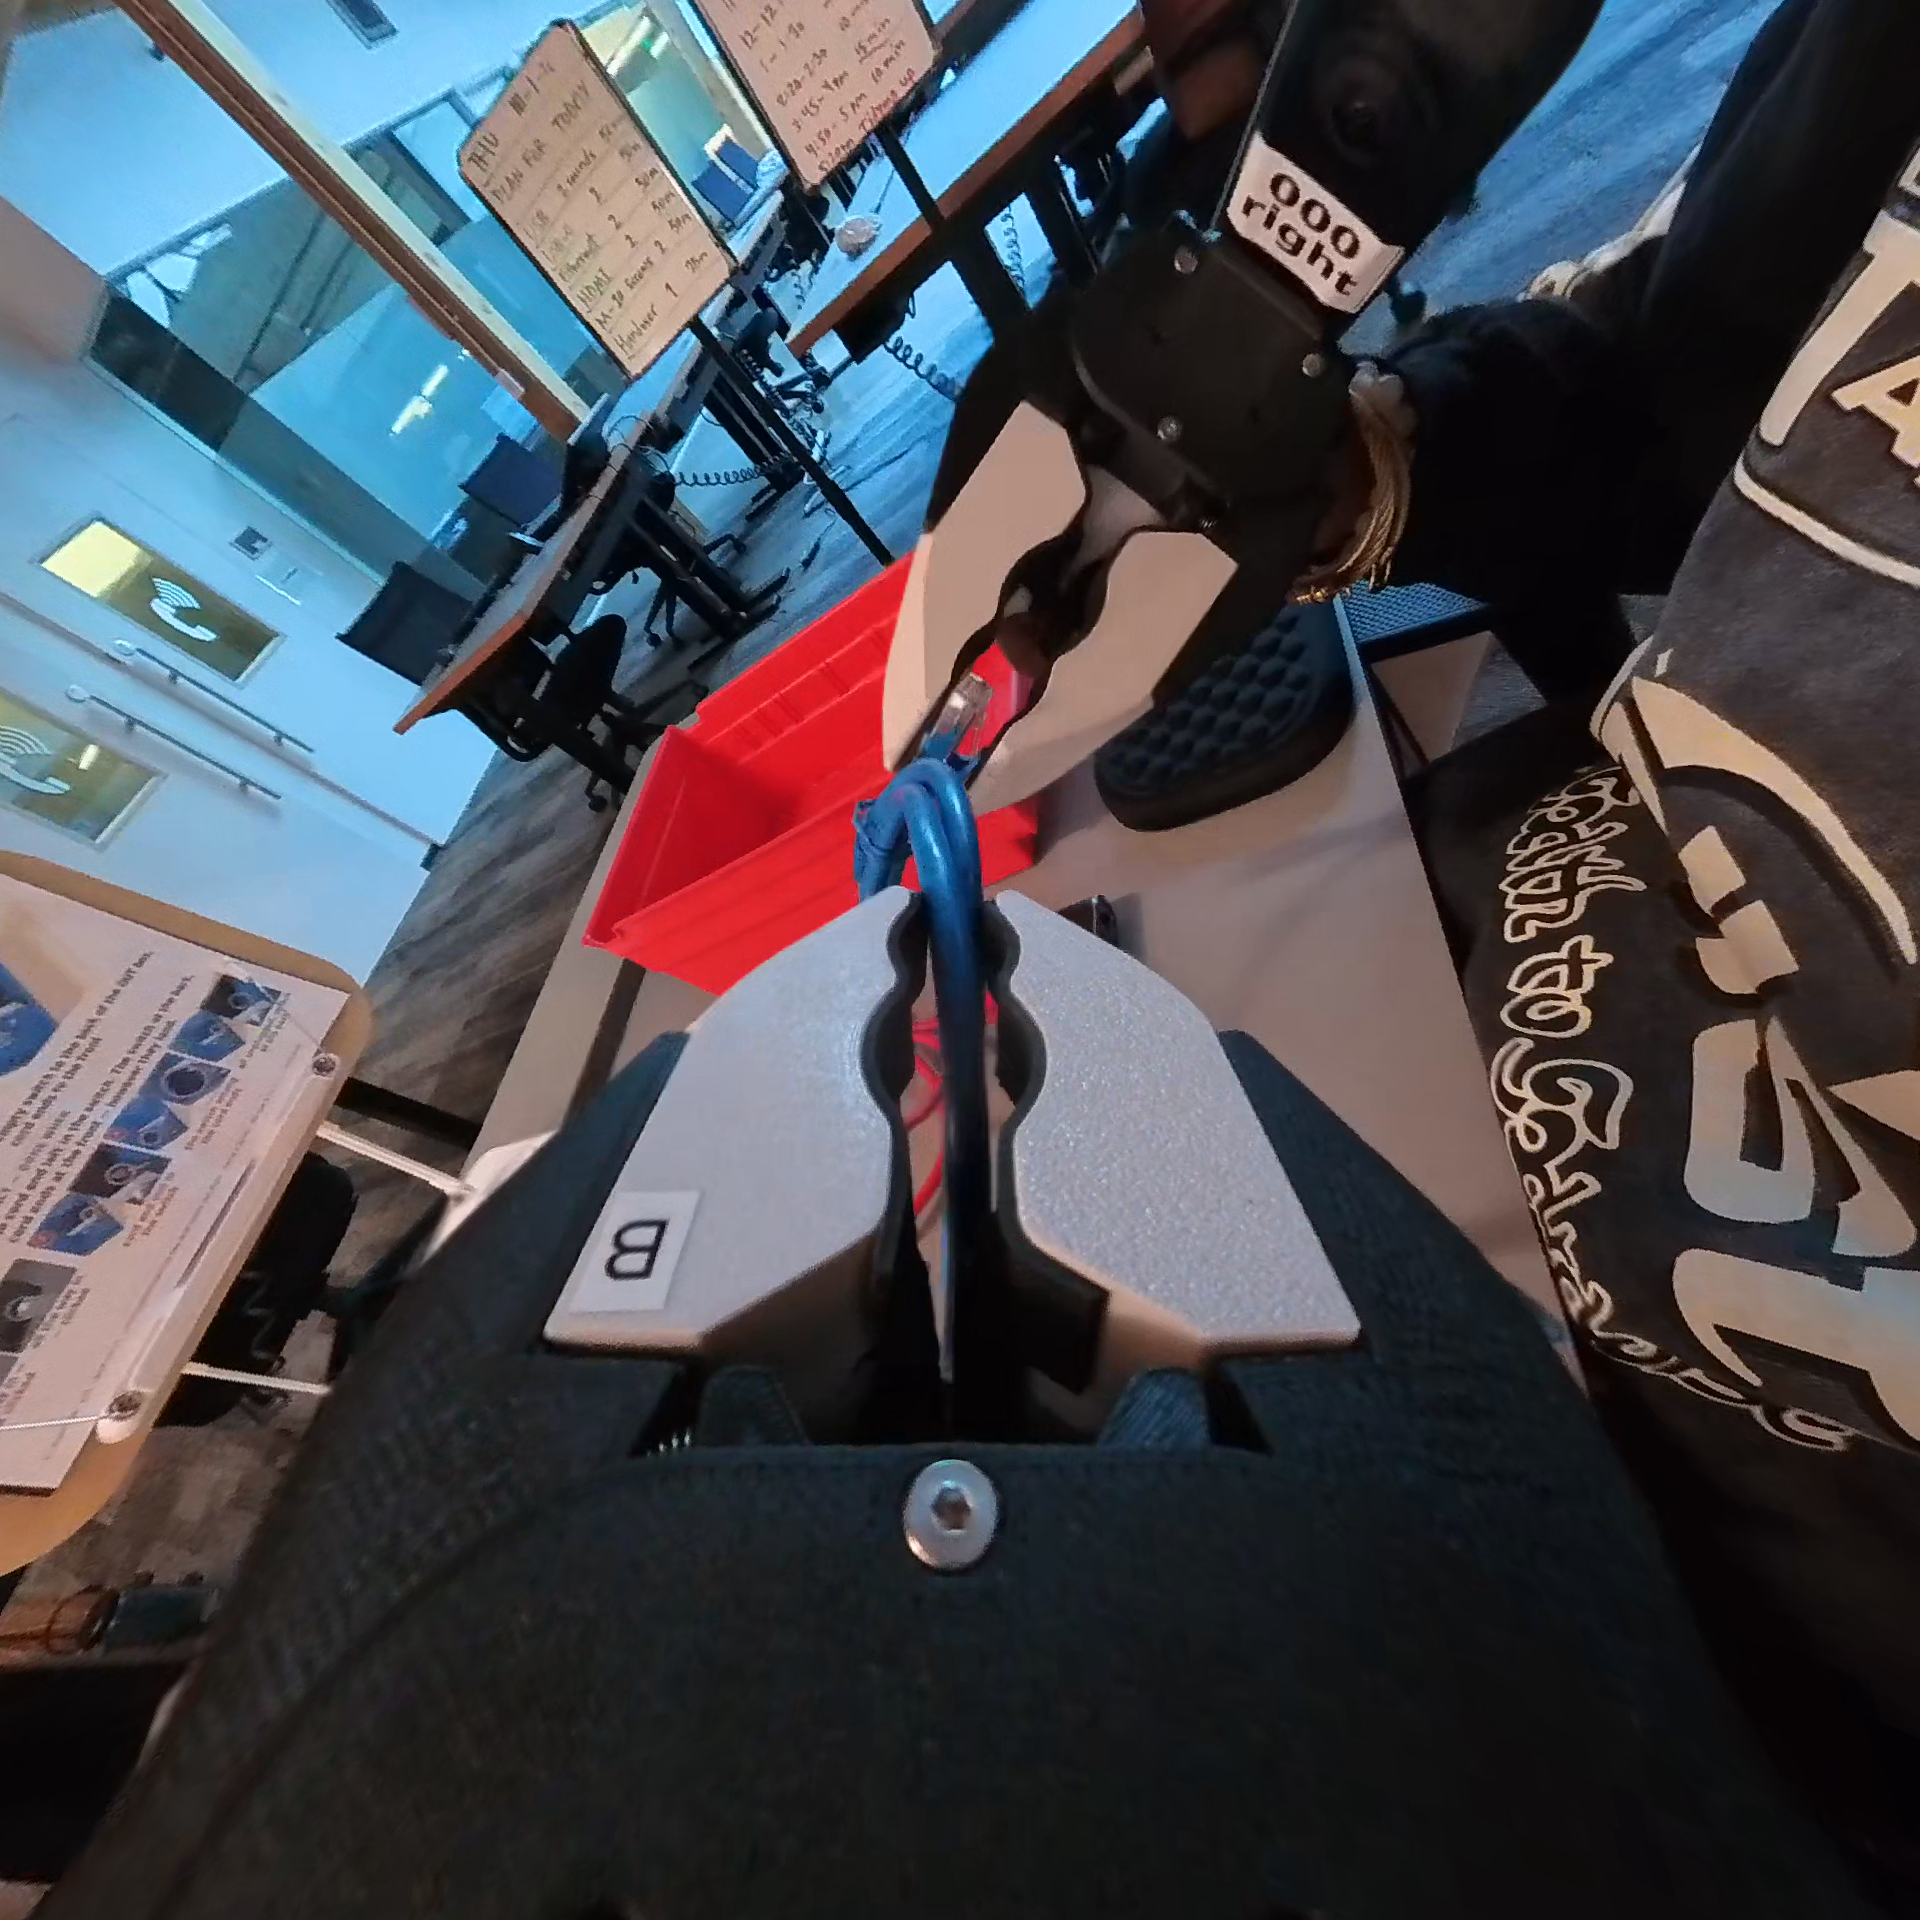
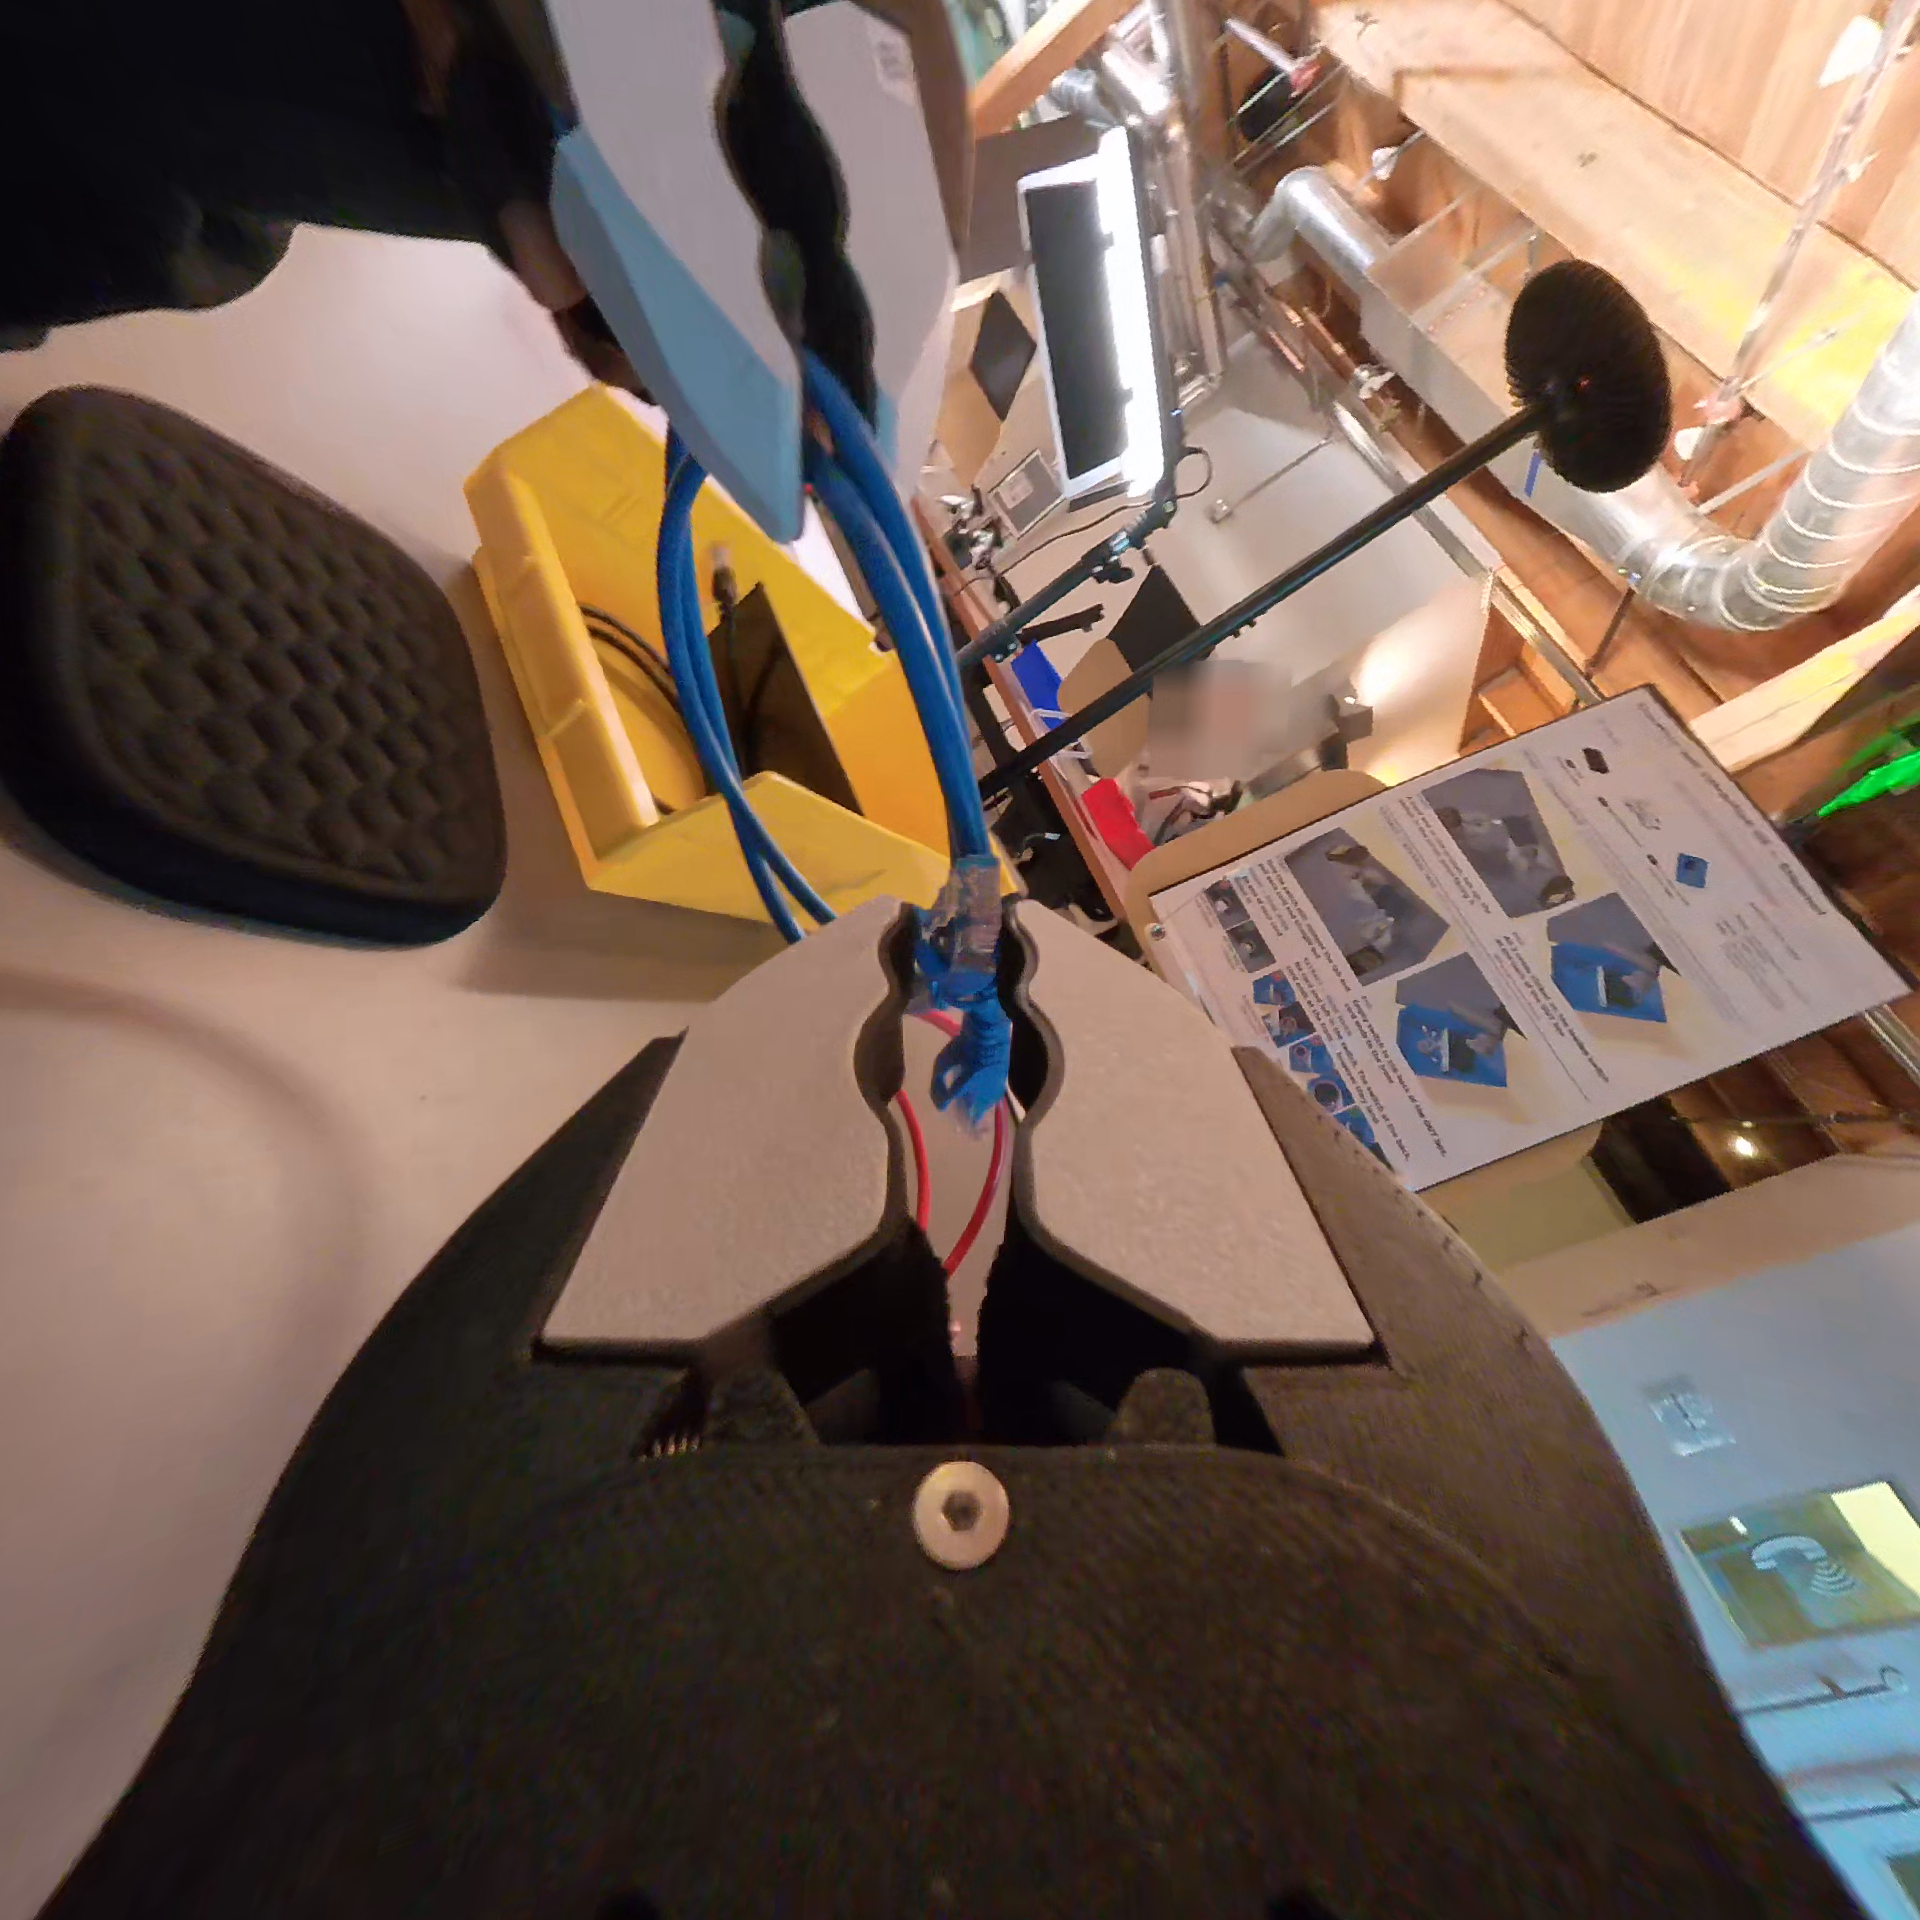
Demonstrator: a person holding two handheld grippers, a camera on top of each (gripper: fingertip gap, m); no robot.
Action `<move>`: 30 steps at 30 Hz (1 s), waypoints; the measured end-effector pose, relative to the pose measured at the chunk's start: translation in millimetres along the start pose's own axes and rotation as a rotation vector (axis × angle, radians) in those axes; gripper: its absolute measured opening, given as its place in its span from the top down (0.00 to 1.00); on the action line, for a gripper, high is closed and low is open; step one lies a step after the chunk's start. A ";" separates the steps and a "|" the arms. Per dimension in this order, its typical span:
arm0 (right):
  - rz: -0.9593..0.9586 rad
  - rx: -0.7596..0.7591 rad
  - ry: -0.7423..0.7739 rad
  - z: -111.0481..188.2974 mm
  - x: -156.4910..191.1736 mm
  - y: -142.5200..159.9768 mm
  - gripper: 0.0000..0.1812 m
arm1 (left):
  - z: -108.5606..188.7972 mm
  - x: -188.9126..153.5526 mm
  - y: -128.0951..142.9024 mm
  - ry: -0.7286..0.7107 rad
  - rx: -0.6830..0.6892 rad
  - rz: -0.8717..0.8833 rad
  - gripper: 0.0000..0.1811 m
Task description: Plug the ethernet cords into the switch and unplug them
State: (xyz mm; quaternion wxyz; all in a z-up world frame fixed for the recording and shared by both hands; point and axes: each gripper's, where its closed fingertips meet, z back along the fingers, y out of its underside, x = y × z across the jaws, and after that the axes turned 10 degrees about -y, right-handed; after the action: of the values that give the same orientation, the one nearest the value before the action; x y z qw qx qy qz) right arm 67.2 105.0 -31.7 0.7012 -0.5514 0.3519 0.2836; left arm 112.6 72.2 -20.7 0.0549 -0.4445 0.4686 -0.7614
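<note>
Up above the pale bench (image 2: 260, 1091), both grippers hold the same blue ethernet cord (image 2: 914, 665). Its cable runs through the left gripper (image 1: 948, 914), whose fingers are nearly closed around it. Its clear plug (image 2: 971, 920) sits pinched between the closed fingers of the right gripper (image 2: 956, 914). Loops of the cord hang toward a yellow bin (image 2: 582, 623). A red bin (image 1: 769, 821) and a black padded rest (image 2: 239, 665) lie on the bench nearby. No switch shows.
</note>
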 end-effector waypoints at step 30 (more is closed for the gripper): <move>-1.981 -1.239 -0.437 21.2 -44.8 0.4 0.92 | -91.0 20.4 3.1 -0.427 -0.321 -0.103 0.78</move>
State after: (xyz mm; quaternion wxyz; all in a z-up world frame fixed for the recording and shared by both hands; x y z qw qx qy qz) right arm 44.2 125.2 7.2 0.2742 -0.7684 -0.5520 -0.1722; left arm 33.0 120.8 -25.4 0.0425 -0.6215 0.5376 -0.5682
